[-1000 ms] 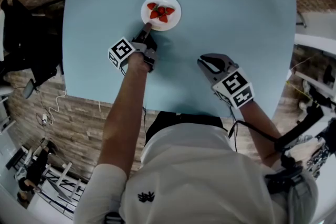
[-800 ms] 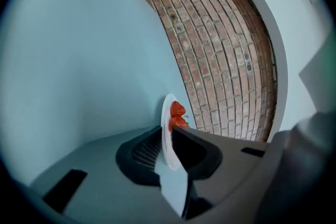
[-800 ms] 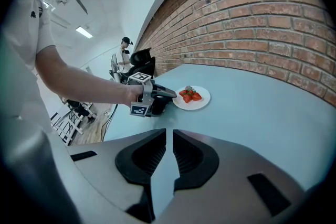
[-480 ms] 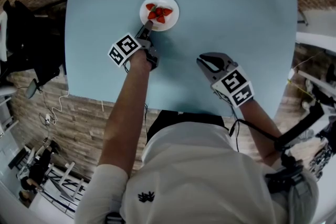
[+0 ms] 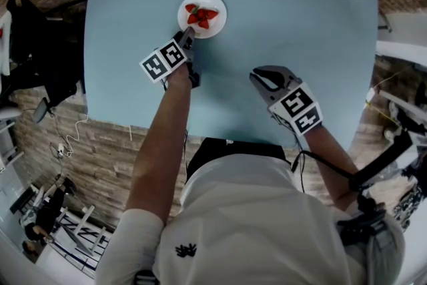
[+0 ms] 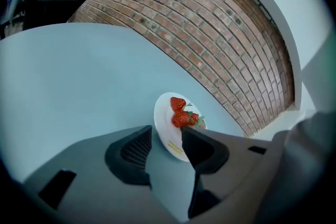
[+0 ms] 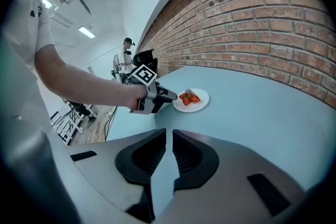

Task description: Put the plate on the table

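Observation:
A white plate (image 5: pixel 217 24) with several strawberries (image 5: pixel 202 15) lies flat on the light blue table (image 5: pixel 300 23), toward its far side. My left gripper (image 5: pixel 185 39) points at the plate's near rim. In the left gripper view its jaws are opening, with a clear gap, and the plate (image 6: pixel 164 124) rim sits just past the fingertips (image 6: pixel 185 134), untouched by the pads. My right gripper (image 5: pixel 261 79) hovers over the table's near right part, shut and empty, with the plate (image 7: pixel 202 100) and the left gripper (image 7: pixel 169 95) in its view.
A brick floor surrounds the table. Black chairs (image 5: pixel 33 43) stand to the left of it. The table's near edge (image 5: pixel 220 133) runs just in front of the person's body.
The left gripper's jaws have parted and let go of the plate's rim. The plate stays on the table. The right gripper has not moved.

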Available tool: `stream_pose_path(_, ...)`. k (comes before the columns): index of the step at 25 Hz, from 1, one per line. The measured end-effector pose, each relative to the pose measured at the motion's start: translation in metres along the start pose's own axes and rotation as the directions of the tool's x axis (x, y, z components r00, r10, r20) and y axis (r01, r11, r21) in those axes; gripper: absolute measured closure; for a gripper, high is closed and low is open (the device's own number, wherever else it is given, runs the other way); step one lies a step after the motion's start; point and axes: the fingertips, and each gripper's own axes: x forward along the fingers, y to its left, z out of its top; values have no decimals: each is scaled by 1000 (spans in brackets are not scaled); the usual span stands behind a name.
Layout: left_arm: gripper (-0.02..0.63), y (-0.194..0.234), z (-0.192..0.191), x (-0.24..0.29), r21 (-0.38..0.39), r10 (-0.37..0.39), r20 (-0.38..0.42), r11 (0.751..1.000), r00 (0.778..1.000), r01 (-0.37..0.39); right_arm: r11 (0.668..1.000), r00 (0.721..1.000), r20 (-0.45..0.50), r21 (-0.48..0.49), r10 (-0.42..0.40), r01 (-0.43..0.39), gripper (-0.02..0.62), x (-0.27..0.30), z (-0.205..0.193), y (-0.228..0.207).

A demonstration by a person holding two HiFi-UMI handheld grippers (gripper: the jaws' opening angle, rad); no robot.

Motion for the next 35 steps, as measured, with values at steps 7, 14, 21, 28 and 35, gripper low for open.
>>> stream_pose_path(7, 440, -22, -8, -18, 31, -106, -19, 994, 994, 106, 1000, 1000, 16, -19, -1, 1, 560, -1, 4, 1)
stream_pose_path(14, 442, -50, -34, -71, 202, -198, -120, 955, 973, 219, 999, 999, 44, -48, -25, 27, 561, -7, 11, 33)
stream_pose_path(21, 513, -58, -85, -162, 431, -135, -251, 871, 959, 235, 994, 993, 95, -77, -72, 79, 561, -22, 10, 92)
stream_pose_path(28, 604, -53, -138, -267, 526, -162, -281, 799, 946, 293, 991, 990, 122, -99, -77, 90, 561, -37, -4, 173)
stream_pose_path(35, 604, -61, -188, -364, 568, -262, -329, 712, 907, 412, 981, 988, 137, -173, -66, 90, 589, -58, -19, 243)
